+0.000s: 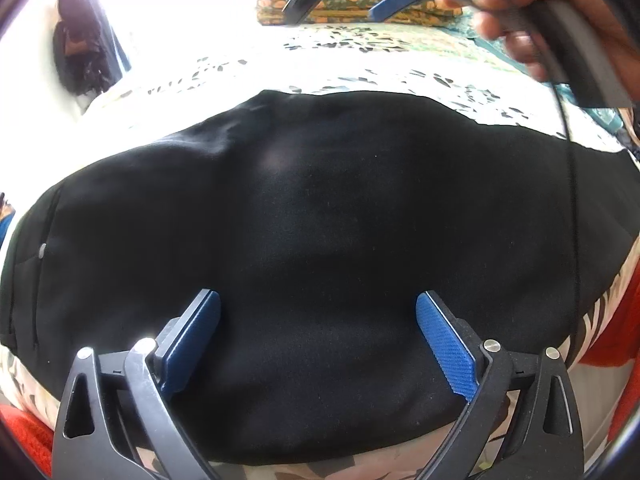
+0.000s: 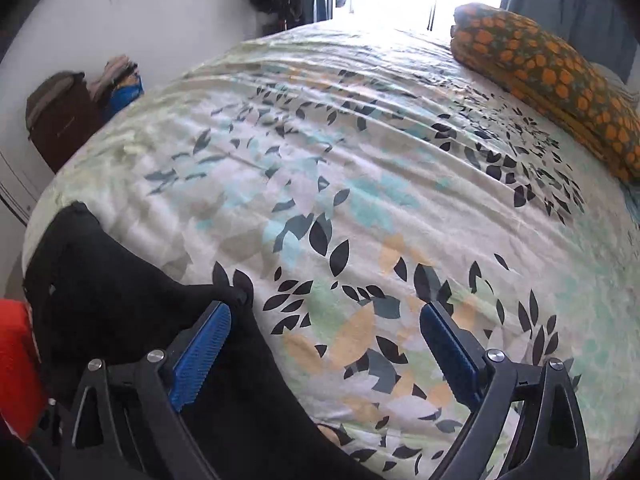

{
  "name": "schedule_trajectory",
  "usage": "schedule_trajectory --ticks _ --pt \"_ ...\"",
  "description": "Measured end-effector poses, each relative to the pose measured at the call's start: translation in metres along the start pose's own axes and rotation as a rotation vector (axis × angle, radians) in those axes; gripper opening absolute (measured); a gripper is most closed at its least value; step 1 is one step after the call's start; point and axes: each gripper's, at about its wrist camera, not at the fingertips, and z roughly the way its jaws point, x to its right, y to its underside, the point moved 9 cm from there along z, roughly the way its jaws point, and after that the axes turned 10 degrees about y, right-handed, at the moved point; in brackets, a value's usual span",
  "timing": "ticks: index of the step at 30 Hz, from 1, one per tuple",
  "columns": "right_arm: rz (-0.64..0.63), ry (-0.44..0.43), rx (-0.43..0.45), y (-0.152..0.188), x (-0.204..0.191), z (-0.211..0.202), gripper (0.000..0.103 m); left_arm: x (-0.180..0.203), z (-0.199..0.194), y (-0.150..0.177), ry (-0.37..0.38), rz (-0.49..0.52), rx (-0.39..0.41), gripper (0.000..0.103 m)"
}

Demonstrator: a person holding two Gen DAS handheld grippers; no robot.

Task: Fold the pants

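Blue pads of the left gripper (image 1: 318, 344) are standing wide apart above the black pants (image 1: 312, 232), gripping nothing. These pants are lying flat as a broad dark shape on the leaf-print bedsheet (image 2: 360, 184). In the right wrist view, the right gripper (image 2: 326, 354) is also spreading its fingers wide and holding nothing, with the left pad over the pants' edge. An orange-patterned folded cloth (image 2: 560, 80) is resting at the far side of the bed.

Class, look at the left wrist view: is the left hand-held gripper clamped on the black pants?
No: the left hand-held gripper is open, fingers spread wide over the pants.
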Motion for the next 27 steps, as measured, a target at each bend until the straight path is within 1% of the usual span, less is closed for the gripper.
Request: schedule_trajectory --ticks 2,3,5,7,9,11,12,14,16,17,19,20,22,23,27 --pt "0.070 -0.033 0.044 0.016 0.018 -0.042 0.098 0.000 -0.002 -0.002 -0.001 -0.014 -0.005 0.099" --pt "0.089 -0.033 0.052 0.031 0.027 -0.060 0.101 0.000 -0.004 -0.003 -0.001 -0.022 -0.007 0.098" --pt "0.121 -0.003 0.052 0.070 0.046 -0.090 0.101 -0.003 -0.009 -0.007 -0.009 -0.046 -0.014 0.097" --pt "0.156 0.039 0.023 0.123 0.066 -0.110 0.102 -0.002 -0.019 -0.014 -0.009 -0.087 0.012 0.097" --pt "0.203 0.080 -0.009 0.174 0.081 -0.120 0.102 0.005 -0.027 -0.024 0.004 -0.106 0.051 0.097" --pt "0.271 0.102 -0.049 0.221 0.098 -0.122 0.102 0.022 -0.028 -0.036 0.012 -0.077 0.062 0.097" --pt "0.307 0.109 -0.065 0.240 0.102 -0.120 0.102 0.031 -0.025 -0.040 0.014 -0.053 0.057 0.097" --pt "0.368 0.097 -0.106 0.268 0.106 -0.113 0.102 0.052 -0.020 -0.046 0.029 -0.009 0.049 0.097" --pt "0.383 0.083 -0.136 0.280 0.108 -0.109 0.102 0.069 -0.012 -0.045 0.046 0.028 0.033 0.098" --pt "0.374 0.094 -0.128 0.281 0.110 -0.111 0.102 0.075 -0.005 -0.041 0.048 0.044 0.010 0.098" --pt "0.337 0.141 -0.113 0.279 0.114 -0.112 0.102 0.082 0.014 -0.027 0.036 0.054 -0.070 0.098" --pt "0.323 0.161 -0.124 0.283 0.116 -0.109 0.102 0.084 0.019 -0.017 0.033 0.042 -0.106 0.098" --pt "0.323 0.164 -0.171 0.294 0.117 -0.100 0.102 0.081 0.014 -0.010 0.041 0.016 -0.072 0.098" --pt "0.327 0.156 -0.197 0.301 0.117 -0.096 0.103 0.081 0.014 -0.008 0.035 0.018 -0.079 0.098" --pt "0.331 0.147 -0.190 0.305 0.118 -0.097 0.103 0.081 0.014 -0.006 0.036 0.025 -0.107 0.099"
